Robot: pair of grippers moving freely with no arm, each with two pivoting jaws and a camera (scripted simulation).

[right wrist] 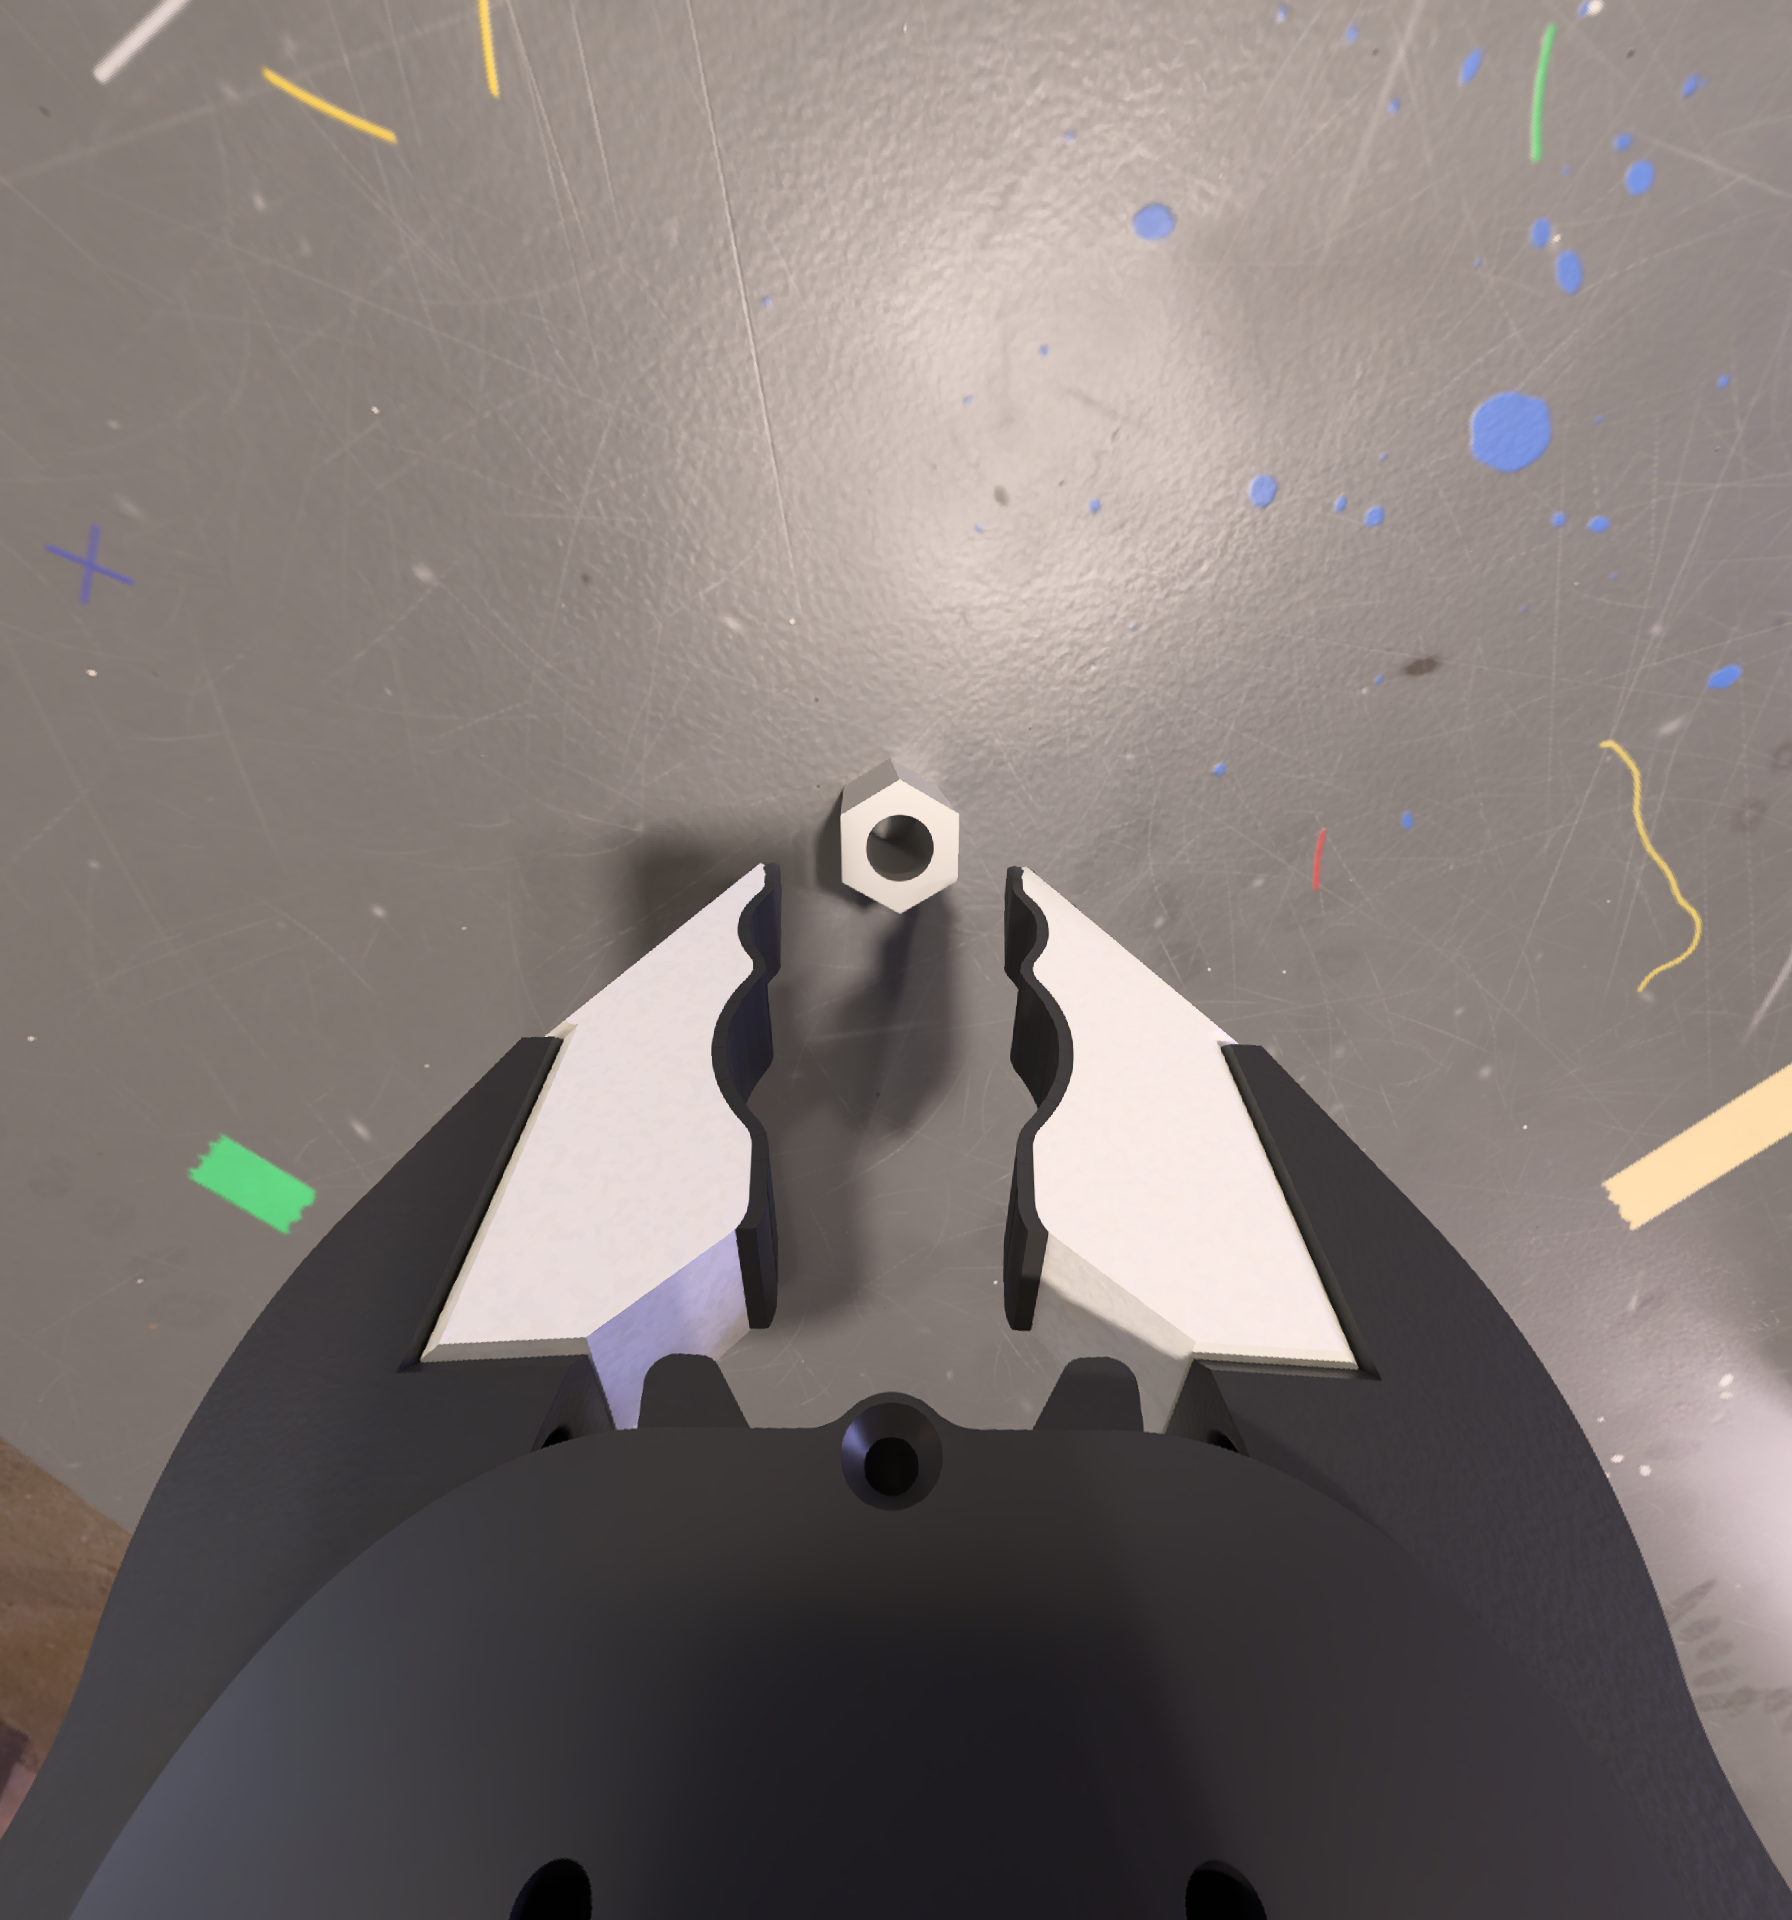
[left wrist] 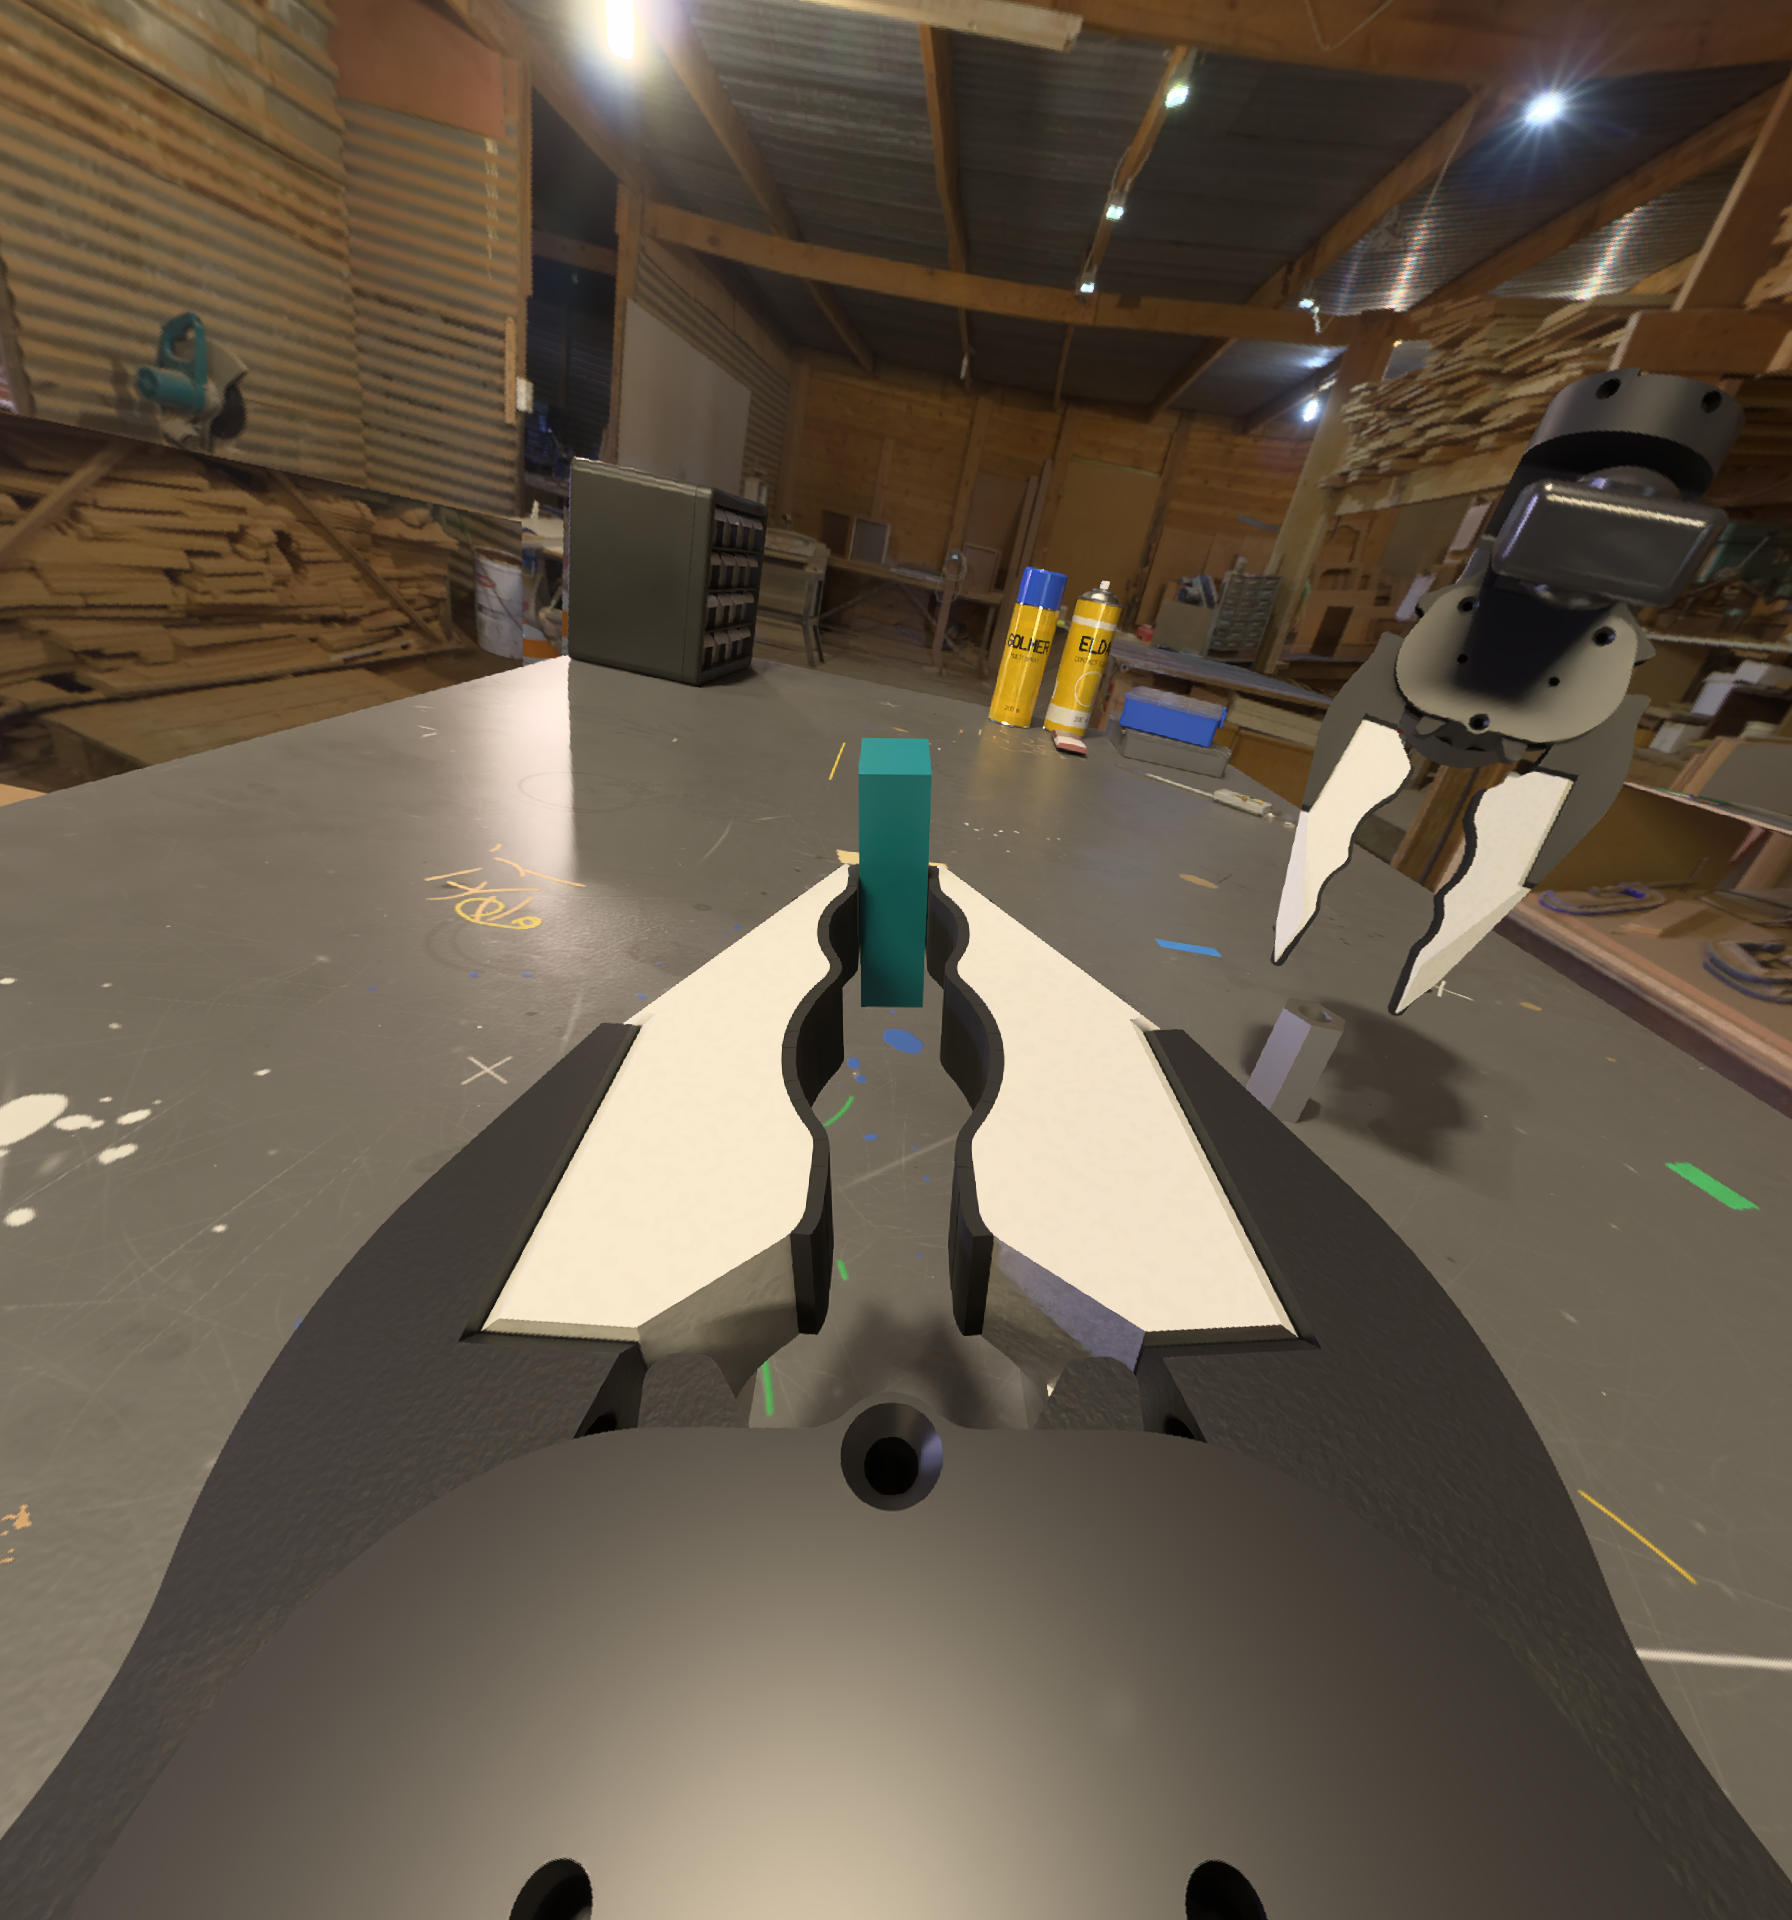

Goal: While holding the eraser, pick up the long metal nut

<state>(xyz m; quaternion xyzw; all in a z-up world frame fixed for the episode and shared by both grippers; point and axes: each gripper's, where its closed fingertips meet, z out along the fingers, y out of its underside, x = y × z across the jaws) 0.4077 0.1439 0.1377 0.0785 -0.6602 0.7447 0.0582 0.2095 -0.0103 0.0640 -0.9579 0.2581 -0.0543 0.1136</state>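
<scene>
1. The left gripper (left wrist: 893,883) has its fingers pinched on the teal eraser (left wrist: 893,862), which stands up tall between the tips, clear of the grey table (left wrist: 352,1039). That half of the job looks sorted.
2. The long metal nut (right wrist: 899,844) stands on end on the table, so its long axis points straight up. In the right wrist view you look right down its bore and see the hex face.
3. The right gripper (right wrist: 892,883) hangs above it, pointing down, fingers spread with nothing between them. The nut sits just past the fingertips, roughly centred on the gap but a touch toward the left finger.
4. From the left wrist view the right gripper (left wrist: 1391,956) is plainly above the nut (left wrist: 1295,1060) and not touching it. It's by far the nearer one, and the free one.
5. My guess: it needs a small nudge forward, then a straight drop so the fingers straddle the hex flats. Clip the top edge and the upright nut could tip over.
</scene>
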